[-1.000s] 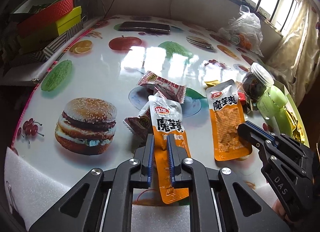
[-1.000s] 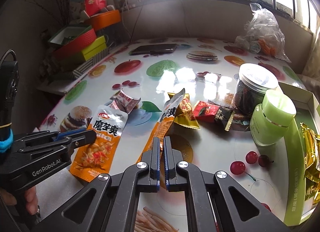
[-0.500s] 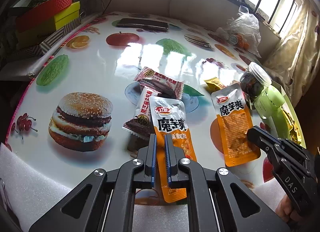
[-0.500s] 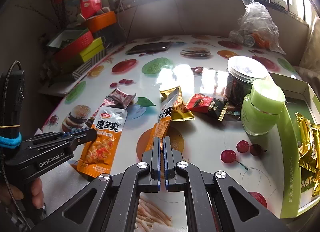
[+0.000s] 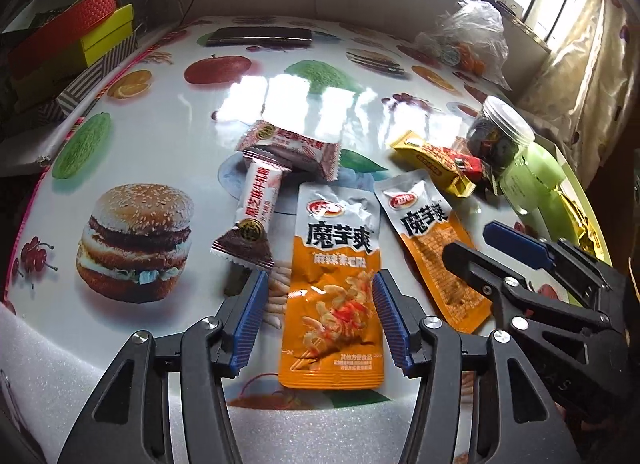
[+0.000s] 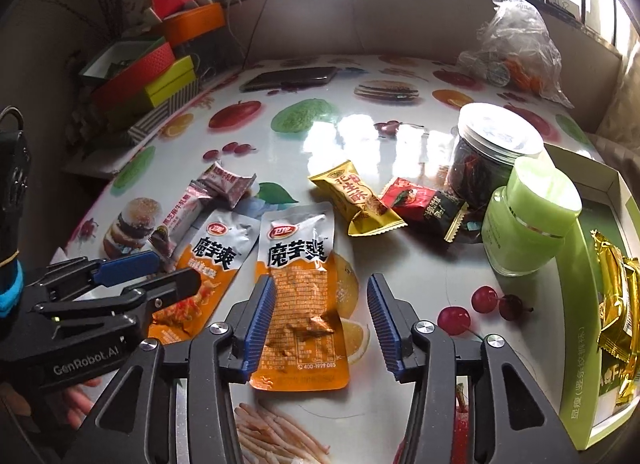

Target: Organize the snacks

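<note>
Two orange konjac snack pouches lie flat side by side on the fruit-print table. My left gripper (image 5: 318, 306) is open with its jaws astride the left pouch (image 5: 334, 284), seen also in the right wrist view (image 6: 208, 268). My right gripper (image 6: 320, 316) is open astride the right pouch (image 6: 300, 296), which also shows in the left wrist view (image 5: 436, 240). Two pink-brown candy bars (image 5: 256, 216) lie further left. A yellow snack (image 6: 358, 200) and a red-black snack (image 6: 424, 204) lie beyond.
A dark jar with clear lid (image 6: 492, 160) and a green jar (image 6: 528, 220) stand at right, beside a green box (image 6: 588, 304) holding gold packets. A phone (image 6: 292, 78), a plastic bag (image 6: 516, 60) and stacked boxes (image 6: 148, 76) sit at the back.
Both grippers have opened and let go of their pouches, which now lie flat on the table side by side. Earlier each pouch was pinched and held up.
</note>
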Tool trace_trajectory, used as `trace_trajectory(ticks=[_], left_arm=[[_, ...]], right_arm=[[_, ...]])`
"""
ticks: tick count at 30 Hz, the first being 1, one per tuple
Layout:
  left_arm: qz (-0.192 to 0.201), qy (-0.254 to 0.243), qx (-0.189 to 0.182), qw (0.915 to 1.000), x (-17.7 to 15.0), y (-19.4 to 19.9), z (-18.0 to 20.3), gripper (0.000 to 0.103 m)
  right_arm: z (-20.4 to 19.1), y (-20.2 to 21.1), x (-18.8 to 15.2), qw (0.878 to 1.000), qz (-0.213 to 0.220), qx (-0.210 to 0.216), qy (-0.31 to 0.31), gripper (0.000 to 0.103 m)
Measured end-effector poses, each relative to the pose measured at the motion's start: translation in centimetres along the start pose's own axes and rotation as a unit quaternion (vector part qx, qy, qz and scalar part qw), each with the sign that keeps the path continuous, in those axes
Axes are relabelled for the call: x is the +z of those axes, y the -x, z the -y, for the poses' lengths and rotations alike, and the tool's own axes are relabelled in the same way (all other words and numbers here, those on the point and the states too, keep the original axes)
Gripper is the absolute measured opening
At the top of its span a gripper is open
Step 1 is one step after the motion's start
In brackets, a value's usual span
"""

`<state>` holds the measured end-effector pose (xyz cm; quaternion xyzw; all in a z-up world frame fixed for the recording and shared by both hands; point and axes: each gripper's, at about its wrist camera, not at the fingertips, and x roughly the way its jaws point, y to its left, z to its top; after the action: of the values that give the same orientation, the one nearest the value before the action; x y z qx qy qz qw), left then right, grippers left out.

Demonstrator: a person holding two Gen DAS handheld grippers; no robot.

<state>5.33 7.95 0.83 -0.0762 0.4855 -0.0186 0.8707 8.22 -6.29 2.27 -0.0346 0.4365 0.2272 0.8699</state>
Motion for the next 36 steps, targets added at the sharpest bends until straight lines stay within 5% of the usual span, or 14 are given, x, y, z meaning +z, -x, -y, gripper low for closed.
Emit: trace_trajectory(ticks=[11,14,20,21,22,36], left_arm=[[0.004,0.029,0.006,0.9995,0.1,0.4,-2.3,0.055],[0.004,0.030,0.003,0.9996,0.1,0.4,-2.3,0.055],[0.009,0.025,0.002,0.9997,0.3,0.7,-1.8,0.055],[0.008,0.022,0.000,0.9997,0.4,0.7,-1.6,0.055],[0.007,0.020,-0.001,0.9998,0.4,0.6,-1.4,0.055],[-0.011,-0.040,0.007,0.9991,0.3,-0.7,1.9,0.060]], right_arm=[[-2.0,-2.0,-0.3,0.997,-0.028,-0.020,0.073,0.060],[-1.9,-1.9,-0.3,0.996,-0.030,-0.027,0.084,0.050],[-1.4,-1.5,-0.5,0.997,-0.021,-0.027,0.071,0.045],[-1.3,-1.3,-0.5,0.997,-0.017,-0.025,0.064,0.030],[-1.1,-1.0,-0.5,0.998,-0.010,-0.032,0.060,0.028],[0.3,-0.5,-0.7,1.000,-0.002,-0.006,0.019,0.027]])
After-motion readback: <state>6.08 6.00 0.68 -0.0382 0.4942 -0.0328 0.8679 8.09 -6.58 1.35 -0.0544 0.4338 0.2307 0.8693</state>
